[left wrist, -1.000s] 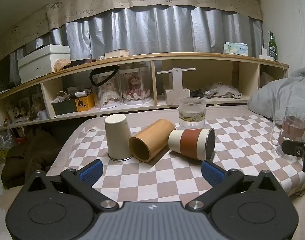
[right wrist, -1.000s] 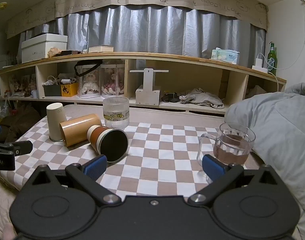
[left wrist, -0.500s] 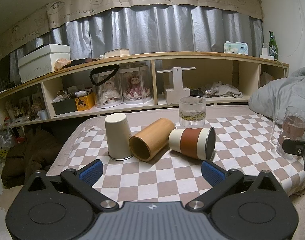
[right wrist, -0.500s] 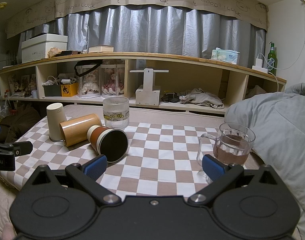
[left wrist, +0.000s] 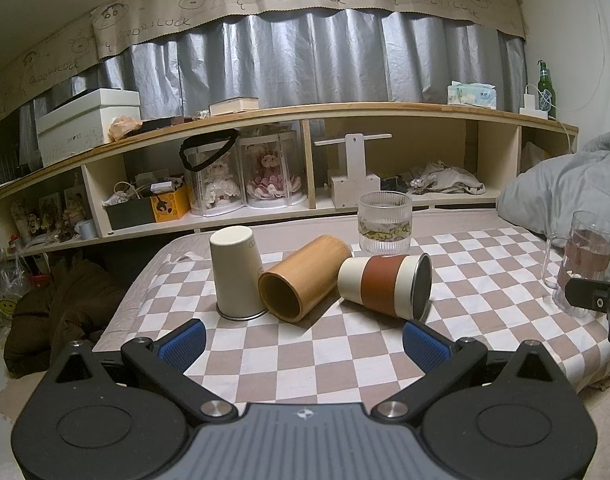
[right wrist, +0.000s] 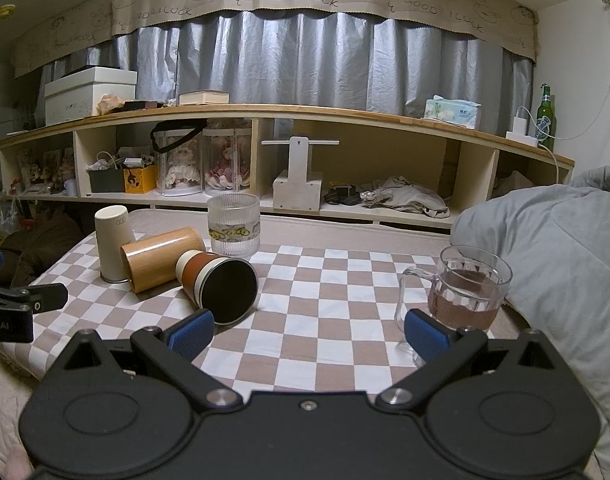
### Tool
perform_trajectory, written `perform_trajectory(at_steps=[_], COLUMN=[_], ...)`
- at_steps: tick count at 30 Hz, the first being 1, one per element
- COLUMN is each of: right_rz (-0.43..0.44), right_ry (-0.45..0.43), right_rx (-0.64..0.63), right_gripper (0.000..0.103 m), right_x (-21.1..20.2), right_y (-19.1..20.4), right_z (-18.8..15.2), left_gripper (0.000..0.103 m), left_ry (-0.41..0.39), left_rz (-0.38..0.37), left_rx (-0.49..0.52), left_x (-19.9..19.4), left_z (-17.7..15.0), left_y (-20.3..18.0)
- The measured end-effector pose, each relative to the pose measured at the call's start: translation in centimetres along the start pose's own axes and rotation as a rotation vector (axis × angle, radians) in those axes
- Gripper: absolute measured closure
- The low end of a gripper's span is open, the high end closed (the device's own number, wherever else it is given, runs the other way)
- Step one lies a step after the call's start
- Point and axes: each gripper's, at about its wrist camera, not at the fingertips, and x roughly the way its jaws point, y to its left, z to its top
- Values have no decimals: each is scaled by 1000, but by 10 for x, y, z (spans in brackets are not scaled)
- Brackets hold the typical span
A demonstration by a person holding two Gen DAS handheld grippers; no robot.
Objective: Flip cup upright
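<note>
Both tools, the left tool (left wrist: 303,338) and the right tool (right wrist: 311,328), hang with jaws spread wide and empty at the near edge of the checkered surface (left wrist: 345,360), almost unmoved over the last second, so no cup has yet been touched. Ahead of the left tool at 12 o'clock lie a smooth bamboo cylinder cup (left wrist: 303,278) and a cream-and-rust banded cup (left wrist: 385,286) on their sides. A matte cream cup (left wrist: 237,274) stands inverted at 11 o'clock, a ribbed glass (left wrist: 385,222) behind.
</note>
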Motion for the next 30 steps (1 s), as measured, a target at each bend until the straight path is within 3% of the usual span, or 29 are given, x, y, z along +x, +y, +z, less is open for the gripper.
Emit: perform_trajectory(at_steps=[30], right_rz=[3], right_ry=[1], right_rx=[-3], right_gripper=[0], right_x=[-1], right_y=[0], right_z=[0], left_gripper=[0], left_ry=[4], left_rz=[1], left_rx=[1], left_x=[5], left_z=[-1], left_y=[0])
